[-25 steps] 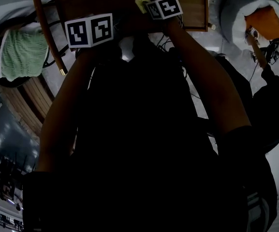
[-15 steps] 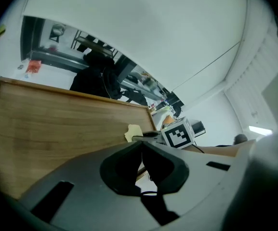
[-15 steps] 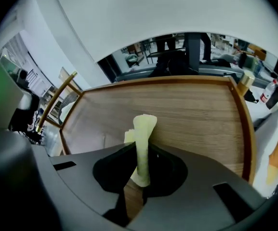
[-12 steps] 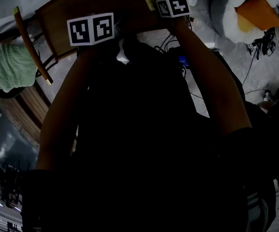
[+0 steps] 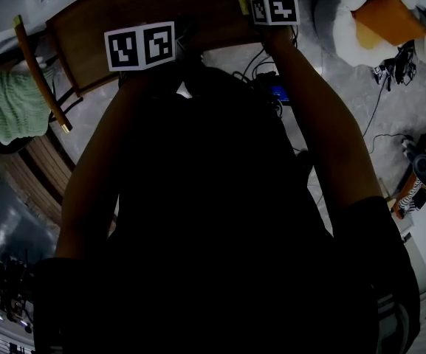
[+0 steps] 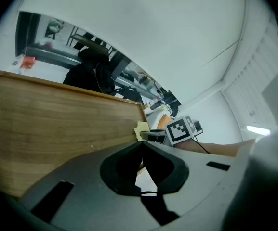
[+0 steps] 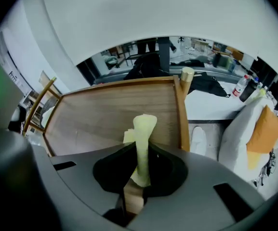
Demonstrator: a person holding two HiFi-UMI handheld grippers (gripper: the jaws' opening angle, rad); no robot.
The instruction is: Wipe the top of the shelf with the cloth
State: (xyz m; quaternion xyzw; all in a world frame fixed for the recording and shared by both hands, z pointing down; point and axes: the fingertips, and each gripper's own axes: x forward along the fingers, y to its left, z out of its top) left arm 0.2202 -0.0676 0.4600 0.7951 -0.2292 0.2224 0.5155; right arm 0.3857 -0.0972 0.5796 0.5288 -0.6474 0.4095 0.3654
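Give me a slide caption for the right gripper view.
Right gripper clamps a pale yellow cloth over the wooden shelf top.

Shelf top (image 5: 153, 13): ahead, at the head view's top. Left gripper (image 6: 141, 146): over its near edge, about mid-width. Right gripper (image 7: 141, 150): at its right end, with the cloth (image 7: 144, 134) between the jaws, above the boards just inside the right rim. Towel (image 5: 9, 105): left of the shelf, lower down. Pillow (image 5: 345, 21): right of the shelf, lower down.

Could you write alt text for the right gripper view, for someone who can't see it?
The right gripper is shut on a pale yellow cloth, held over the wooden shelf top near its right edge. A white cushion sits off to the right.
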